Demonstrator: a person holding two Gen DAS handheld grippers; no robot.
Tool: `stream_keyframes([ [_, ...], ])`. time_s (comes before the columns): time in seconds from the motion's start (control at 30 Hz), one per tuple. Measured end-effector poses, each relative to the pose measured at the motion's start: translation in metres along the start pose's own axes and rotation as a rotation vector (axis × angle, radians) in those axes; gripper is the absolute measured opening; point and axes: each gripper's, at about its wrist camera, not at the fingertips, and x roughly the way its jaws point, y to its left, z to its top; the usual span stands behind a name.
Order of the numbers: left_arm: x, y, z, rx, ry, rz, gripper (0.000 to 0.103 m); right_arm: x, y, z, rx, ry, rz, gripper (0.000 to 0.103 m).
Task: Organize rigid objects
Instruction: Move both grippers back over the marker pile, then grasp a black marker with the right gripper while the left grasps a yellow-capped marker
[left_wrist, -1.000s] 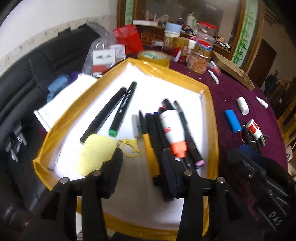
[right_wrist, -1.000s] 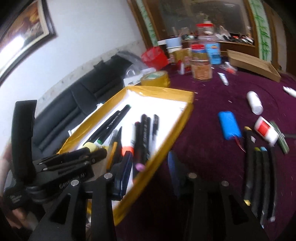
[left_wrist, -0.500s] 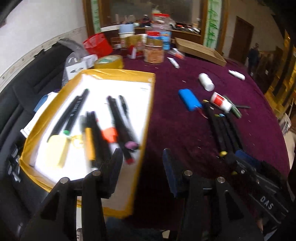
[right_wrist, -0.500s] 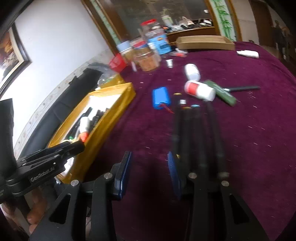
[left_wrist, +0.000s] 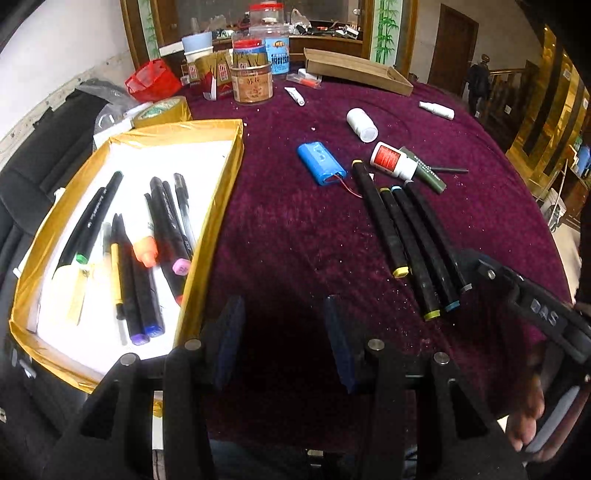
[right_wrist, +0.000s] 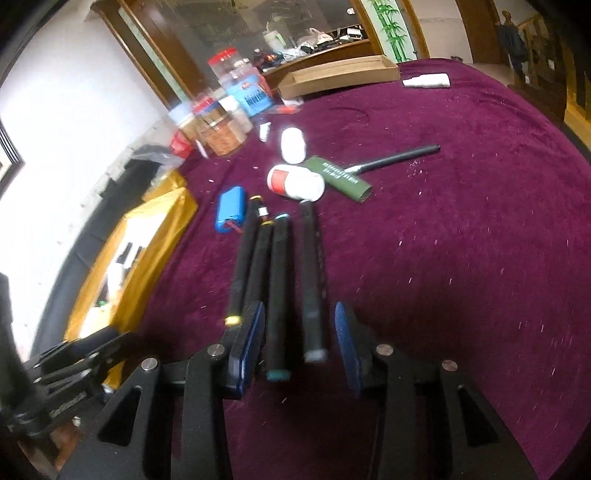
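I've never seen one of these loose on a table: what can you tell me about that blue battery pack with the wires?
The blue battery pack looks like two round cells shrink-wrapped side by side in glossy blue plastic, with faint markings on top. It lies flat on the purple tablecloth, angled, thin red wires trailing from its near end toward the black markers. Neither claw touches it.

Beside the gold tray, four black markers lie in a row on the purple cloth, with one blue battery pack, two white bottles and one green-handled tool. Inside the tray, roughly nine pens.
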Motion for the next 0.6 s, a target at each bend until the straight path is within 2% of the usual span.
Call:
stream_keyframes([
  [0.23,0.009,0.004,0.004,-0.015,0.029,-0.019,0.043,0.033,0.001,0.02,-0.034,0.051,-0.095,0.032],
  [0.33,0.013,0.003,0.008,-0.018,0.036,-0.03,0.043,0.037,0.012,0.017,-0.109,0.039,-0.164,0.022],
  [0.37,0.015,0.002,0.011,-0.02,0.041,-0.035,0.043,0.037,0.014,0.014,-0.123,0.041,-0.166,0.015],
  [0.4,0.017,0.0,0.014,-0.02,0.045,-0.043,0.043,0.035,0.015,0.011,-0.137,0.04,-0.174,0.014],
  [0.53,0.03,-0.013,0.024,0.006,0.066,-0.068,0.043,0.02,0.011,-0.003,-0.163,0.029,-0.263,0.013],
  [0.6,0.037,-0.022,0.031,0.025,0.074,-0.072,0.043,0.011,0.005,-0.011,-0.153,0.01,-0.278,0.013],
])
